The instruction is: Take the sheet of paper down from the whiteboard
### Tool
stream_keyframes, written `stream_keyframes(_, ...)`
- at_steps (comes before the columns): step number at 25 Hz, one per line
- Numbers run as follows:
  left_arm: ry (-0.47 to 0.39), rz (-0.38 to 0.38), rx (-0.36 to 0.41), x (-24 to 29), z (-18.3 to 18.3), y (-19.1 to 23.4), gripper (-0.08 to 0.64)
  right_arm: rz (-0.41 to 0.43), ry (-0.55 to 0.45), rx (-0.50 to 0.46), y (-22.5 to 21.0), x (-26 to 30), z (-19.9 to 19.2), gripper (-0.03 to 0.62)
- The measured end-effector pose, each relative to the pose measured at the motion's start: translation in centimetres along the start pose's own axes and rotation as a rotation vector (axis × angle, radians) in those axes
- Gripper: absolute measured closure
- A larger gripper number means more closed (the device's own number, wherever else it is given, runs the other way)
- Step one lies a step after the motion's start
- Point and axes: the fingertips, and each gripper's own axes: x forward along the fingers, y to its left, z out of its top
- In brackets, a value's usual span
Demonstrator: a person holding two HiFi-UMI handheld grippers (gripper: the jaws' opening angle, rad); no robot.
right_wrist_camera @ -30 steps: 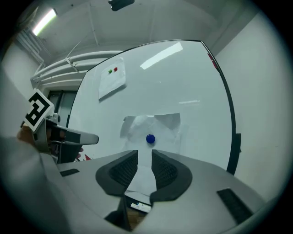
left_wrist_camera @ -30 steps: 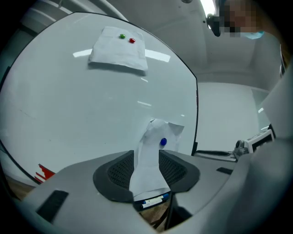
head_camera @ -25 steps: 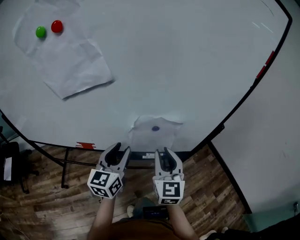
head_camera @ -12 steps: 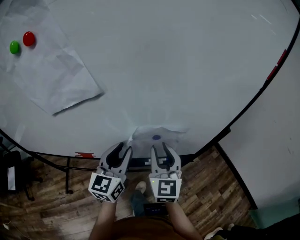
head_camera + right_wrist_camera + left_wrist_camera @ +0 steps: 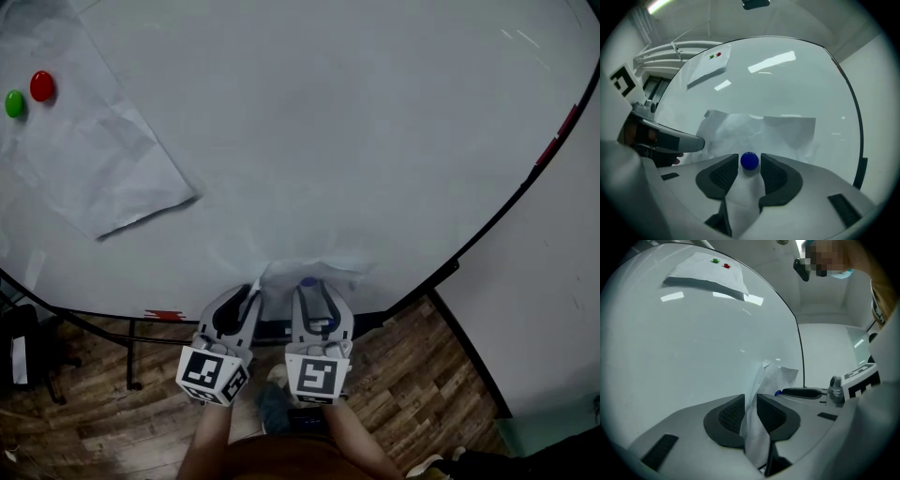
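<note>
A crumpled sheet of paper hangs low on the whiteboard, pinned by a blue magnet. My left gripper is at the sheet's left edge. In the left gripper view its jaws are closing, with a fold of the sheet between the pads and a narrow gap still showing. My right gripper reaches the magnet. In the right gripper view the blue magnet sits between the fingertips of that gripper, whose jaws are opening and stand clear of it.
A second, larger sheet hangs at the board's upper left under a green magnet and a red magnet. The board's black frame runs down the right. Wooden floor lies below.
Both grippers have moved forward to the small sheet. The left jaws have narrowed round its left edge. The right jaws now flank the blue magnet.
</note>
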Motion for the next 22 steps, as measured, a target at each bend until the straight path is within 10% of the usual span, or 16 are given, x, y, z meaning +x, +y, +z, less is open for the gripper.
stream_keyframes(11,0.026,0.002,-0.008,1.3,-0.3,0.2,0.534,-0.028,-0.010,-0.113,0.1,0.7,0.0,0.459)
stream_keyframes(22,0.007,-0.011,-0.182,1.3,-0.2,0.4,0.535,0.024,0.027,-0.085,-0.2,0.0,0.0,0.456)
